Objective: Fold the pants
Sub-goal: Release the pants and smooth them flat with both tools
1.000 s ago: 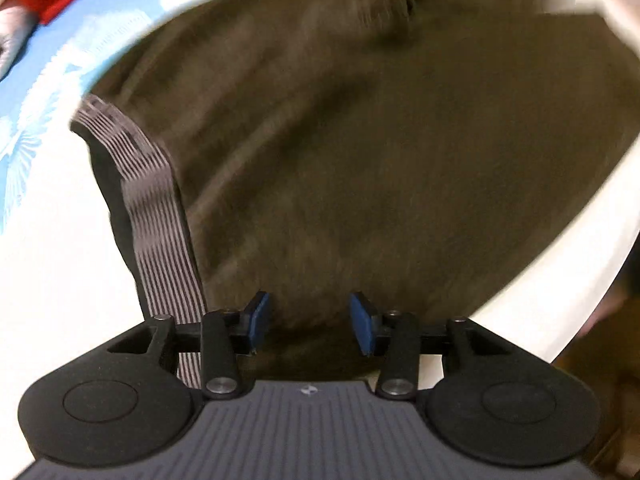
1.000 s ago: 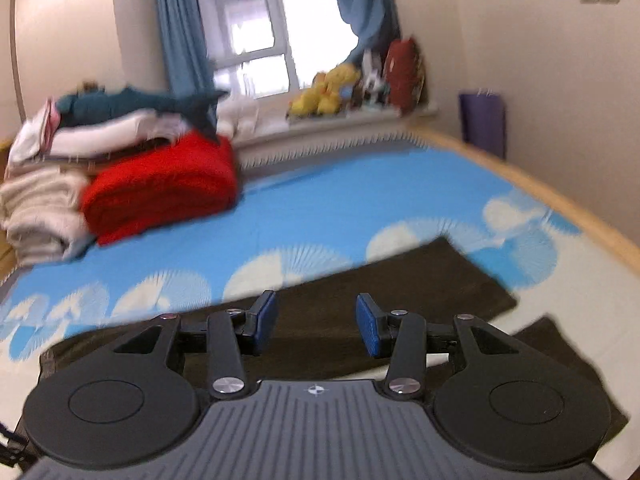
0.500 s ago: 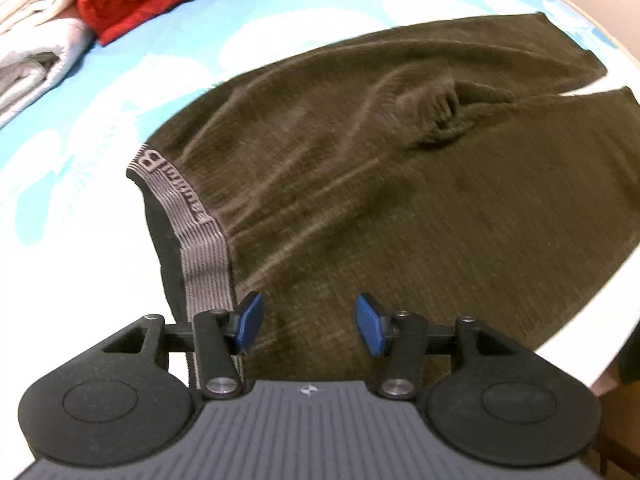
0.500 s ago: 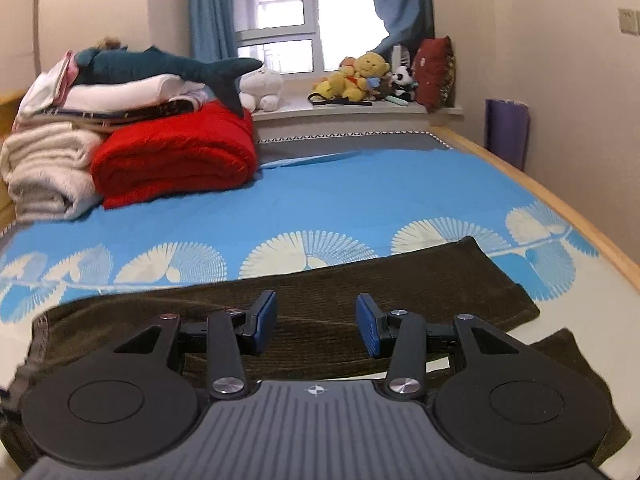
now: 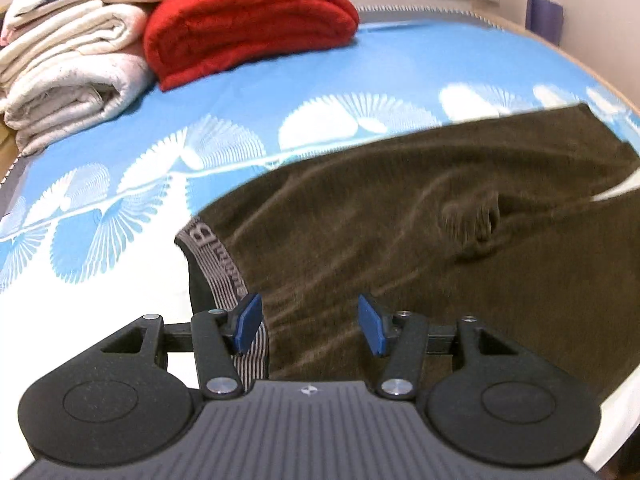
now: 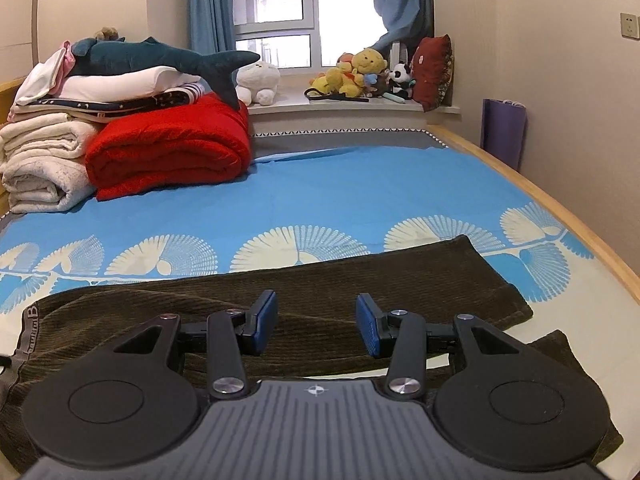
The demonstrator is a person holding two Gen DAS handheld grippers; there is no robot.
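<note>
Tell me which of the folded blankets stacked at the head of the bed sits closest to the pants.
The red blanket: it lies at the stack's inner edge, nearer the brown pants than the cream blankets beside it.

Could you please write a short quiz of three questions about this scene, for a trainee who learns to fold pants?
1. True or false: the left tongs are shut on the waistband.
2. Which lies beside the red blanket on the bed?
A. white towels
B. a laptop
C. shoes
3. Fill in: the two legs of the pants point toward the ____ side of the right wrist view.

Key:
1. False; both the left tongs and the right tongs are open and hold nothing.
2. A, the white towels.
3. right
</note>
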